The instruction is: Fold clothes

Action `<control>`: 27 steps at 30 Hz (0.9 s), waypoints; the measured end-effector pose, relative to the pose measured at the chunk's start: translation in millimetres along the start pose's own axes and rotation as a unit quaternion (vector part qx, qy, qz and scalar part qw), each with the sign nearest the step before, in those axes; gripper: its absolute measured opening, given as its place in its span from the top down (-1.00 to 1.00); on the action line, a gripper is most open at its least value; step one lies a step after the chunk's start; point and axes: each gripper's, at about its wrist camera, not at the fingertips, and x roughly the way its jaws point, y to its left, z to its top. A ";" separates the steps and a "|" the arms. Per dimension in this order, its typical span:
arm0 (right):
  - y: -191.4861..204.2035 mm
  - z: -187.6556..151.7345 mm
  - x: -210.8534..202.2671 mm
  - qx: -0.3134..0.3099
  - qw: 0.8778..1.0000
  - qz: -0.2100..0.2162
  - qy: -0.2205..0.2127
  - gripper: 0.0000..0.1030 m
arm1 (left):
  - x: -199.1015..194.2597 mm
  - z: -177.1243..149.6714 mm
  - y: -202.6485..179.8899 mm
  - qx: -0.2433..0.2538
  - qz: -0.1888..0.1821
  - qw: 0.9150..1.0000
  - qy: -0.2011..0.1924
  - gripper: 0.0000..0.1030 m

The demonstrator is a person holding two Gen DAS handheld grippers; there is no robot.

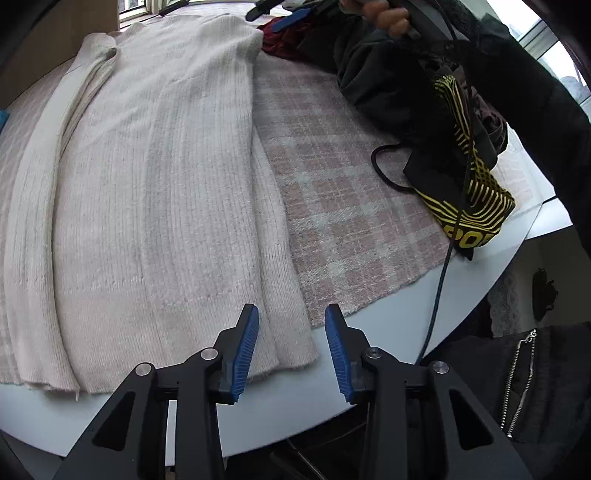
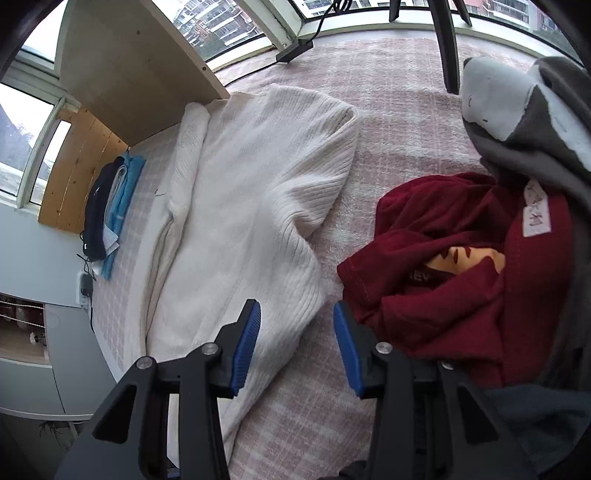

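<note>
A cream ribbed knit sweater (image 1: 155,177) lies flat and partly folded lengthwise on a pink checked cloth (image 1: 332,192). My left gripper (image 1: 291,347) is open and empty, hovering over the sweater's near hem corner. In the right wrist view the same sweater (image 2: 251,206) lies on the cloth (image 2: 399,122). My right gripper (image 2: 297,347) is open and empty, its left pad over the sweater's edge. The right gripper also shows at the top of the left wrist view (image 1: 280,14), held by a hand.
A pile of unfolded clothes sits at the right: a dark red garment (image 2: 454,280), a grey one (image 2: 535,122), a black and yellow one (image 1: 469,177). A stack of folded dark and blue clothes (image 2: 110,206) lies at the far left. A wooden board (image 2: 133,70) leans by the window. The white table edge (image 1: 388,317) is near.
</note>
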 end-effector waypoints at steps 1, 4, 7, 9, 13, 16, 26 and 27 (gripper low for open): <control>0.0 4.1 8.4 0.002 1.000 -0.004 0.002 0.21 | 1.8 1.0 0.3 0.001 0.004 1.000 0.001 0.31; 2.7 6.9 24.8 -0.001 1.000 -0.019 0.007 0.21 | 2.4 1.5 -2.8 0.010 0.014 1.000 -0.002 0.31; 7.5 5.2 32.2 -0.008 1.000 -0.005 0.004 0.21 | 4.3 -0.2 -5.2 0.017 0.024 1.000 -0.010 0.43; 12.6 2.0 37.2 -0.013 1.000 -0.008 0.002 0.27 | 3.6 -1.7 0.5 0.008 0.025 1.000 -0.014 0.79; 17.9 4.3 39.7 0.001 1.000 -0.010 0.014 0.72 | -5.5 -6.3 25.0 -0.043 -0.033 0.998 -0.022 0.95; 22.6 12.7 30.9 0.028 1.000 -0.002 0.011 0.75 | -17.0 -12.8 44.8 -0.081 -0.069 0.994 -0.040 0.95; 103.9 46.8 31.0 -0.013 0.999 -0.049 0.019 0.75 | -45.4 -52.0 113.4 -0.205 -0.126 0.965 -0.107 0.95; 109.7 46.7 34.2 -0.020 0.998 -0.056 0.022 0.75 | -46.2 -56.5 120.7 -0.214 -0.121 0.963 -0.110 0.95</control>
